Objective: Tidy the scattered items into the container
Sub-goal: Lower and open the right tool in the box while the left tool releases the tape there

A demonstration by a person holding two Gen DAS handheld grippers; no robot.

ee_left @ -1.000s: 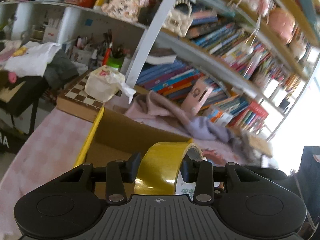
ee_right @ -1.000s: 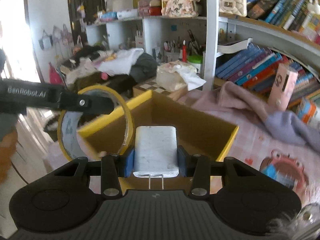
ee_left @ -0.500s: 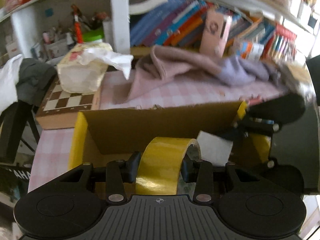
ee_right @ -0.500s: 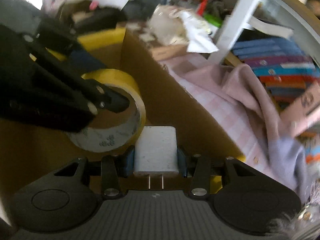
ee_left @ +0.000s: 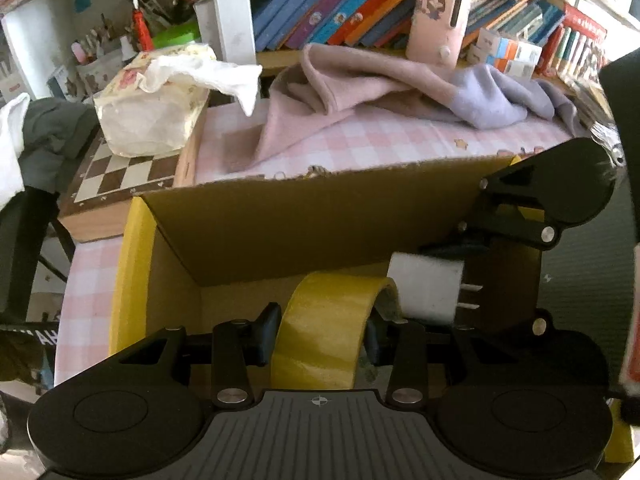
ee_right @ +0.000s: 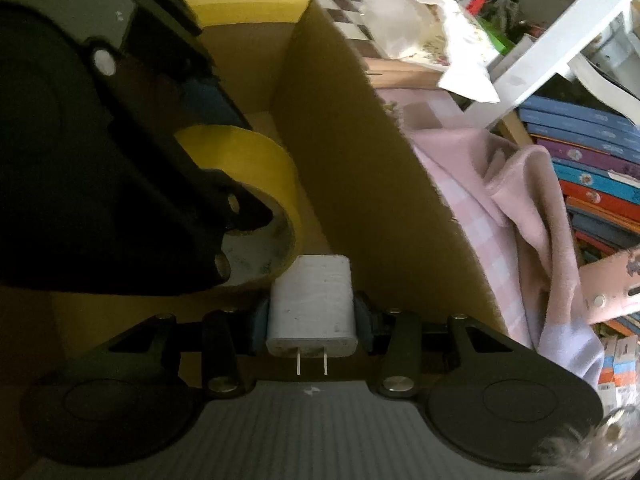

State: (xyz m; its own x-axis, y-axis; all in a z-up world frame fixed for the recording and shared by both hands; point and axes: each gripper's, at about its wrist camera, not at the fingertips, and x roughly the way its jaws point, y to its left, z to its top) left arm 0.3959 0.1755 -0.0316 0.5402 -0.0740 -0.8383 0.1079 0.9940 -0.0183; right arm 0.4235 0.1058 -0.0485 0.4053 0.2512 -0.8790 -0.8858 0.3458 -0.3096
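A cardboard box (ee_left: 280, 224) with yellow flaps stands open on the pink checked table. Both grippers reach down into it, side by side. My left gripper (ee_left: 320, 332) has a yellow tape roll (ee_left: 324, 320) between its jaws, low inside the box. The jaws are opening, and the pads still look to be touching the roll. My right gripper (ee_right: 312, 320) has a white plug charger (ee_right: 312, 300) between its jaws, prongs toward the camera. Its jaws are opening too, with the pads still against the charger's sides. In the left wrist view the charger (ee_left: 424, 292) sits just right of the roll.
Behind the box lie a pink and lilac cloth (ee_left: 360, 92) and a tissue pack (ee_left: 152, 108) on a chessboard (ee_left: 120, 176). A white shelf post (ee_left: 232, 8), rows of books (ee_left: 340, 4) and a pink carton (ee_left: 438, 16) stand at the back.
Both grippers have tipped downward and sunk from above the box's rim into it, coming close together. The tape roll and charger are still between the jaws, which stand slightly wider.
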